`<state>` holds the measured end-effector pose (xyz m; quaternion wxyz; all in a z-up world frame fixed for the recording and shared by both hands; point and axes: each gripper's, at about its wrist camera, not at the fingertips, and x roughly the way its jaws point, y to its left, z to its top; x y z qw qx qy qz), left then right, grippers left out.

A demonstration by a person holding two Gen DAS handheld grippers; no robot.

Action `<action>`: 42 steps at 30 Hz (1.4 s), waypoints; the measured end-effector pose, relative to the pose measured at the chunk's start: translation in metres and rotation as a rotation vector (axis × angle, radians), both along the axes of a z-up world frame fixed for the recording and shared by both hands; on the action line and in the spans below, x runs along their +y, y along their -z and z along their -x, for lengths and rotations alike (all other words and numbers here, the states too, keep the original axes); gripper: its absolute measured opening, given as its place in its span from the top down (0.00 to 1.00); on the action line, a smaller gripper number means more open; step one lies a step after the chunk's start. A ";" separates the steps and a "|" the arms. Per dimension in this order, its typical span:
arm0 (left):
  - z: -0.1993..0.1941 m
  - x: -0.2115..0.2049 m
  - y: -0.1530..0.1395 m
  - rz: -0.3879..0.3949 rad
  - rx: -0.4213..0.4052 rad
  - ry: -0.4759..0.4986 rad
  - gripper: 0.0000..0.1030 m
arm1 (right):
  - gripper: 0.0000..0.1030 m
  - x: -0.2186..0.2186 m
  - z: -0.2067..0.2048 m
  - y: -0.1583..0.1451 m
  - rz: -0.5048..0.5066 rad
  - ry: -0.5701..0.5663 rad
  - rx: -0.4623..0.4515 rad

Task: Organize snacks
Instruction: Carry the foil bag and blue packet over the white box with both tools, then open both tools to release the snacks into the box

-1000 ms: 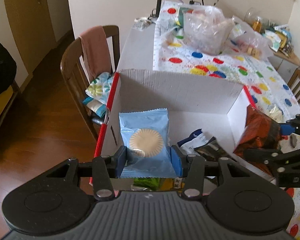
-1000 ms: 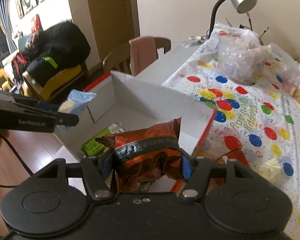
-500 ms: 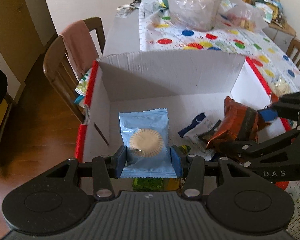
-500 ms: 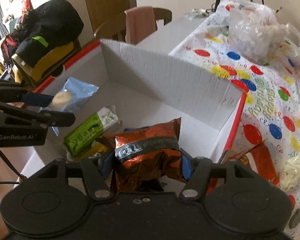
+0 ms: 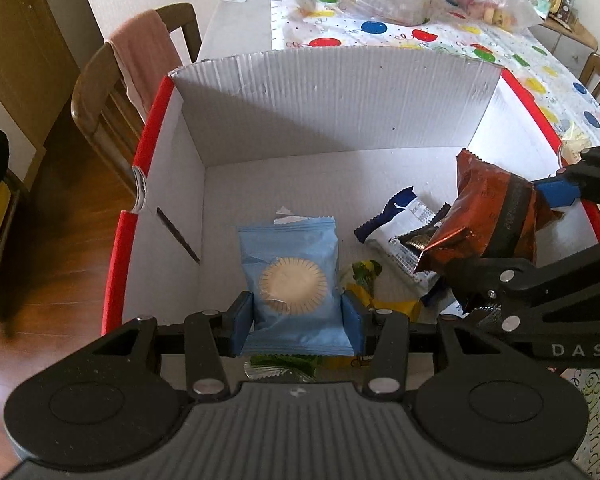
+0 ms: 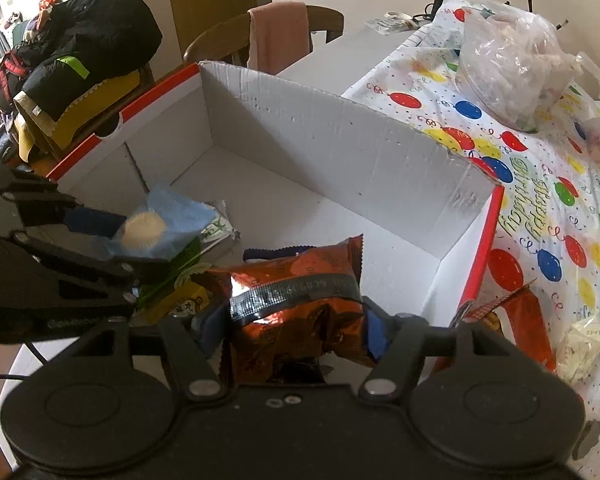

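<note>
snacks are sitting between both sets of pads as we are reaching into the white cardboard box. our left gripper is clenching a light blue packet with a round biscuit pictured on it; the blue pads are pressing its two lower edges, and the packet is standing upright between them, hanging above a green wrapper on the box floor. our right gripper is carrying a shiny copper-brown foil packet. its jaws have just been opening, and in the right wrist view the packet is lying between the pads with the right pad at its edge, while we cannot tell whether the left pad is pressing it. in the left wrist view that foil packet is hanging over a white and navy wrapper near the box's right wall. outside the box, a balloon-print tablecloth is covering the table, and a clear plastic bag is resting on it.
</note>
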<state>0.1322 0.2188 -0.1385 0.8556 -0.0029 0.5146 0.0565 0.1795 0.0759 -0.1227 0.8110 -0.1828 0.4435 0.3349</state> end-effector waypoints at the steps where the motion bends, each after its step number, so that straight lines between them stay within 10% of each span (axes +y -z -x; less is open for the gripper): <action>1: 0.000 -0.001 0.000 -0.002 0.001 -0.001 0.54 | 0.34 0.000 0.001 0.000 0.003 -0.001 0.000; 42: 0.042 -0.069 -0.087 0.107 -0.287 0.002 0.26 | 0.00 -0.103 0.036 -0.089 -0.357 0.033 -0.101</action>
